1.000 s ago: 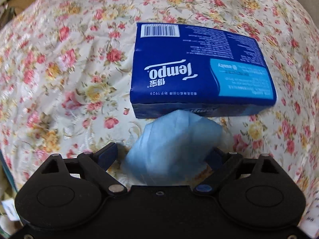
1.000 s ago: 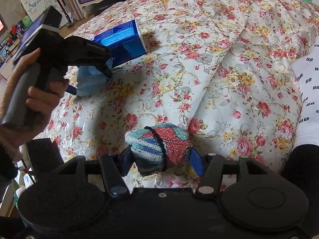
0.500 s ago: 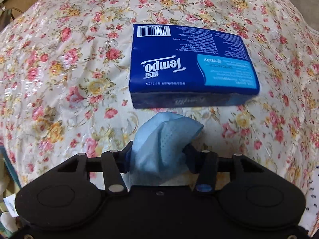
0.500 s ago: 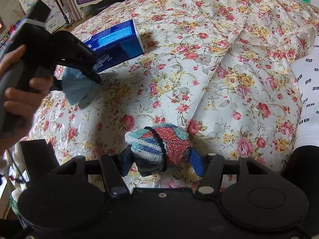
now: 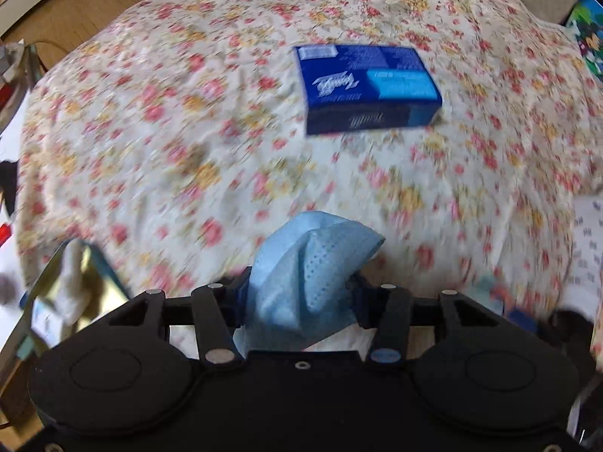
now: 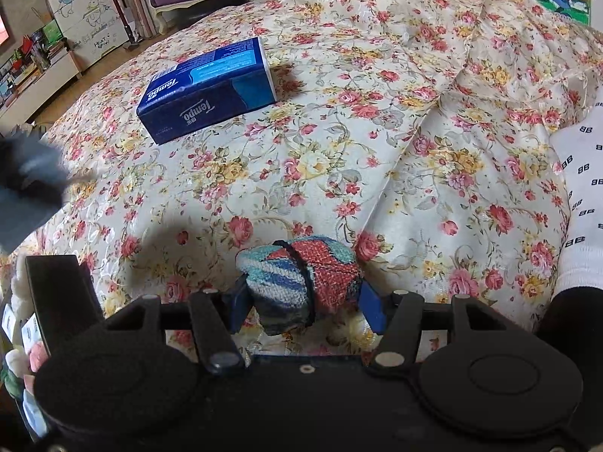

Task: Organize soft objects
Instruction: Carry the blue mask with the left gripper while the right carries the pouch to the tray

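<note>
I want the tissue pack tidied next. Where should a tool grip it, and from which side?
Come from above and pinch the tissue pack across its two long side faces. It lies flat on the floral cover, so those narrower faces probably fit between the fingers better than its length.

Light-blue cloth [image 5: 309, 278], rose-patterned bedspread [image 5: 188, 132]

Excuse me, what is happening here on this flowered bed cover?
A person is sorting soft things with a hand-held gripper in each hand. The left hand-held gripper is shut on a crumpled light blue cloth, held above the floral bedspread. The right hand-held gripper is shut on a rolled striped towel tied with a black band. A blue tissue pack lies on the bedspread, untouched.
</note>
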Demonstrator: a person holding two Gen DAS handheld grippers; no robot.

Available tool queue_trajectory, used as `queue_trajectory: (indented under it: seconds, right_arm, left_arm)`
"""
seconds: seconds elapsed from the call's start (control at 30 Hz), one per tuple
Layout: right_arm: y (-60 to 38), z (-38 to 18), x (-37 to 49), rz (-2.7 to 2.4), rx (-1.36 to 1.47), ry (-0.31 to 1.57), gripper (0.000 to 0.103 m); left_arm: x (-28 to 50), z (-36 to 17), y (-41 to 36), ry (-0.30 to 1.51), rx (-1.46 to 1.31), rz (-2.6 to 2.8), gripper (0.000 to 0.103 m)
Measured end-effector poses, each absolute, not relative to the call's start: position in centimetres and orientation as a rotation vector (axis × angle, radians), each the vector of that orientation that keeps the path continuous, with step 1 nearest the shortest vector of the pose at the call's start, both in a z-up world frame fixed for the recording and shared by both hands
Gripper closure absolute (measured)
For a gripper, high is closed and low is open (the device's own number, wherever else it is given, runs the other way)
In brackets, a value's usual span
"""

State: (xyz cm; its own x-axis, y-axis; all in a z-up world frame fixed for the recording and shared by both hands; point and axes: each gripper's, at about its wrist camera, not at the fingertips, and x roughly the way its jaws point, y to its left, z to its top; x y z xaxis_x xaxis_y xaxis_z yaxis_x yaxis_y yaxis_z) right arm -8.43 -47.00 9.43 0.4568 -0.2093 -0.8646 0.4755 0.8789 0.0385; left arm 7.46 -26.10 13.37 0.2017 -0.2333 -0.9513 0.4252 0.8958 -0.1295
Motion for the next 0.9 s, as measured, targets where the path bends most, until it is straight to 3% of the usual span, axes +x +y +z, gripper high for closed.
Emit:
queue_trajectory:
  seconds: [0.43, 0.9]
  right_arm:
    - [-46.1, 8.9, -9.0, -0.440, 0.251, 0.971, 0.046]
    - [-42.8, 8.2, -12.9, -0.562, 0.262, 0.995, 0.047]
  left_arm:
    - [2.2, 10.9, -11.0, 1.291, 0.166, -0.287, 0.053]
    - [5.6, 8.7, 0.0, 1.196, -0.032, -0.024, 0.053]
